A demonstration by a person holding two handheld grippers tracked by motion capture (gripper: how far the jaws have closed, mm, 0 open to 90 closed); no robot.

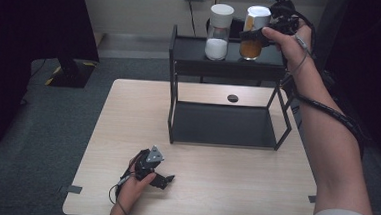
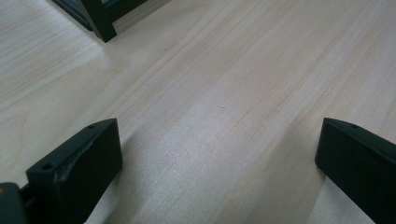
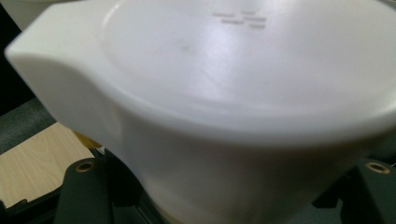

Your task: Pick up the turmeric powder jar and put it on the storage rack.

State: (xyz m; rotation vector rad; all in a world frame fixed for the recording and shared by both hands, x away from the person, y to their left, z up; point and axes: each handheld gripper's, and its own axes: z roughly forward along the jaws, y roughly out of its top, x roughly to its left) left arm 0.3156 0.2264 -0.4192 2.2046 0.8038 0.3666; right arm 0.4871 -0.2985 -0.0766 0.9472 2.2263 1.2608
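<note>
- The clear jar with a white lid and orange contents [image 1: 253,33] stands upright on the far right part of the top shelf of the black metal two-tier rack [image 1: 181,57], which stands on the far half of the table.
- The right gripper [image 1: 250,34] is clamped on this jar just below the lid: its jaws are closed against the jar's sides. In the right gripper view the white lid [image 3: 243,70] looms large and close above the two jaws.
- The person's right hand [image 1: 288,41] holds that gripper from the right, forearm stretching back to the near right corner of the scene.
- Just left of the held jar stands a second clear jar with a white lid and white powder [image 1: 218,31], upright, near it but apart.
- The rack's lower shelf [image 1: 222,124] lies bare.
- The left gripper [image 1: 166,178] rests on the light wooden table [image 1: 244,181] at the near left, well apart from the rack, held by the left hand [image 1: 136,184]. Its jaws stand wide apart with nothing between them, only bare wood.
</note>
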